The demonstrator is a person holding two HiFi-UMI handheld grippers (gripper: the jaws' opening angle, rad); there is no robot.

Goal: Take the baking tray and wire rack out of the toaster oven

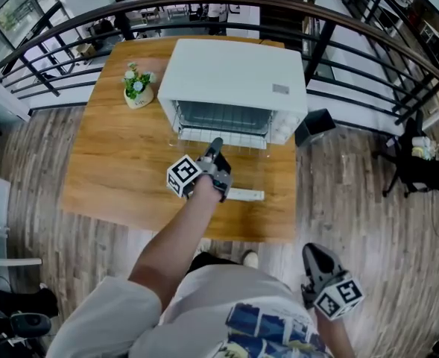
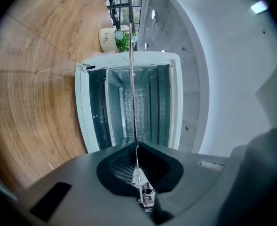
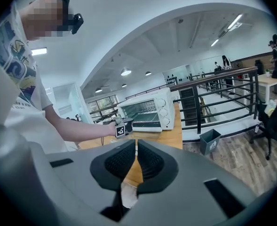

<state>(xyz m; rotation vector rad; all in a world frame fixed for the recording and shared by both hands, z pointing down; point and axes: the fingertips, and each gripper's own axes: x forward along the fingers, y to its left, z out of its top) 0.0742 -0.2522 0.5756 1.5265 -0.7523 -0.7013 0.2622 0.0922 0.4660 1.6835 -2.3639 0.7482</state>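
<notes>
Curved black railing (image 1: 70,36) rings a raised area with wood-plank flooring (image 1: 33,170). A wooden surface (image 1: 107,170) stands on it, carrying a white toaster oven (image 1: 234,77). A small potted plant (image 1: 138,88) sits just left of the oven, and a dark bin (image 1: 314,125) stands on the floor to the oven's right. The oven's glass door (image 1: 241,162) lies open and flat, its white handle (image 1: 245,195) nearest the person.

The left hand-held gripper (image 1: 216,144) is over that door at the oven's mouth. Its jaws are clamped tight on a thin metal edge (image 2: 131,102) that runs into the oven and is seen edge-on. It is probably the tray or the rack, but which one cannot be told. More mesh shows deep inside the oven. The right hand-held gripper (image 1: 317,253) hangs well back from the oven by the person's side. Its jaws are drawn almost together, with nothing between them.

The step looks like drawing the piece out. It is best pulled level and straight along the oven's side rails so it does not tilt and jam. As it comes clear of the oven, the right hand-held gripper should come in to steady the other side.
</notes>
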